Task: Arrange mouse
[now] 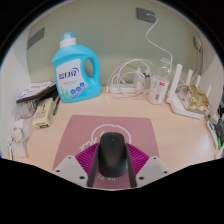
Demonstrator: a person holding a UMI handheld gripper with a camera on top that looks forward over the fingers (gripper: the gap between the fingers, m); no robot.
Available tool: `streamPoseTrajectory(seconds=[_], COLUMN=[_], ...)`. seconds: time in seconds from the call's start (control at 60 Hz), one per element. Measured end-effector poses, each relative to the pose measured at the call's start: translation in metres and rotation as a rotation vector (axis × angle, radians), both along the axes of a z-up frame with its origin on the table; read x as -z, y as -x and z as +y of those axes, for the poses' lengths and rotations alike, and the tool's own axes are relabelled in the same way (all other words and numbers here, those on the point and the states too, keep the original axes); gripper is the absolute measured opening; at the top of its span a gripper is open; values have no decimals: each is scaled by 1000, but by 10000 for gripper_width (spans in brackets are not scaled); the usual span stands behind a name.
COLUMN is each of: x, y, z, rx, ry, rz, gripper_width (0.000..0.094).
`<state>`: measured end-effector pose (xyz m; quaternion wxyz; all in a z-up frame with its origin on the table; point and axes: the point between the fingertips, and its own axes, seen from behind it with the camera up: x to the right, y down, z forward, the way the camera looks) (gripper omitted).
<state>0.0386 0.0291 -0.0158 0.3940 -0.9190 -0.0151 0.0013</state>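
A dark mouse (112, 155) sits between the two fingers of the gripper (112, 163), its rounded back facing the camera and its nose pointing away over a pinkish mouse mat (85, 130). The magenta pads (88, 160) on the fingers' inner faces lie close along both flanks of the mouse, though whether they actually press on it or leave a thin gap cannot be told from this view. The mat lies flat on a light wooden desk (40, 140) and extends ahead of the fingers. Beyond the mat, against the wall, a blue detergent bottle (76, 70) stands upright with a white cap and a handle. To its right is a tangle of white cables (128, 78), then a small white bottle (158, 90), and further right a white router (185, 95) with upright antennas. At the bottle's left some boxes and clutter (38, 100) are stacked, too small to identify.
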Motion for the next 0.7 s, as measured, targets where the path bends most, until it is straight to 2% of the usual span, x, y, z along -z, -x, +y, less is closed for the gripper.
streamPoseTrajectory(seconds=[0.033,0.117,0.183,0.233,0.467,0.7], x=[-1,-13,-32,-49,-120,-151], y=[0,-1,-4,-5,-4,4], z=[-3,-12,-23,-34,-98,-151], rx=[1,7,12,16,43,36], ry=[6,2,-22,-40,-101,-123], rz=[6,-10,-35,-51,-79,-53], gripper_width=[551,853,823,853,850,849])
